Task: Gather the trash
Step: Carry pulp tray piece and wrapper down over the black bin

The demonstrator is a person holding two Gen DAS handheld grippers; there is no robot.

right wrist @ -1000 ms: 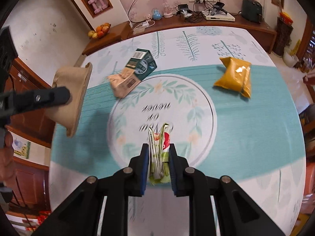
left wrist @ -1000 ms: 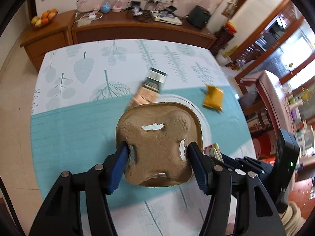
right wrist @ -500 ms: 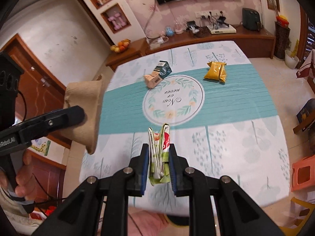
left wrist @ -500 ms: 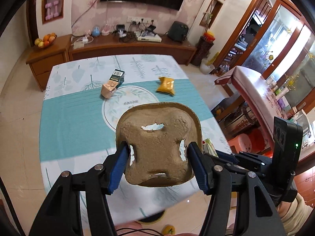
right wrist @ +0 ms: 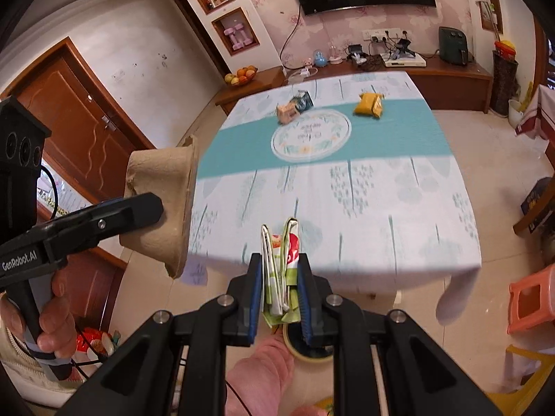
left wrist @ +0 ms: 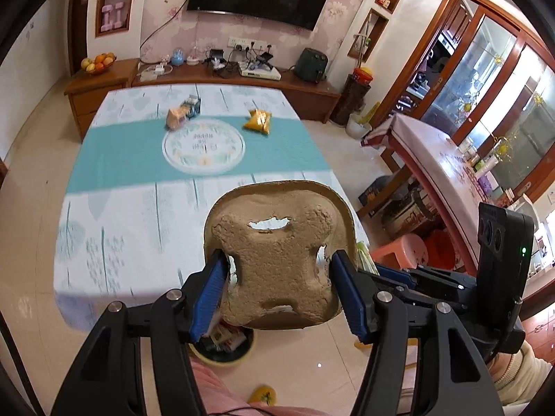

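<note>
My left gripper (left wrist: 277, 277) is shut on a brown pulp cup carrier (left wrist: 277, 242), held in the air off the table's near edge; it also shows in the right wrist view (right wrist: 163, 204). My right gripper (right wrist: 279, 294) is shut on a folded green, white and red wrapper (right wrist: 281, 267). A round yellow-rimmed trash bin stands on the floor below both grippers (left wrist: 222, 350) (right wrist: 305, 350). On the table (right wrist: 347, 187) lie a yellow snack bag (right wrist: 369, 105), a tan carton (right wrist: 286, 112) and a dark teal carton (right wrist: 302, 101).
A pink plastic stool (right wrist: 530, 301) stands right of the table. A wooden sideboard (left wrist: 215, 79) with electronics lines the far wall. A second table (left wrist: 433, 152) stands at the right. My pink-trousered leg (right wrist: 263, 371) is beside the bin.
Both grippers have pulled back from over the table to beyond its near edge, above the floor bin, still holding the carrier and the wrapper.
</note>
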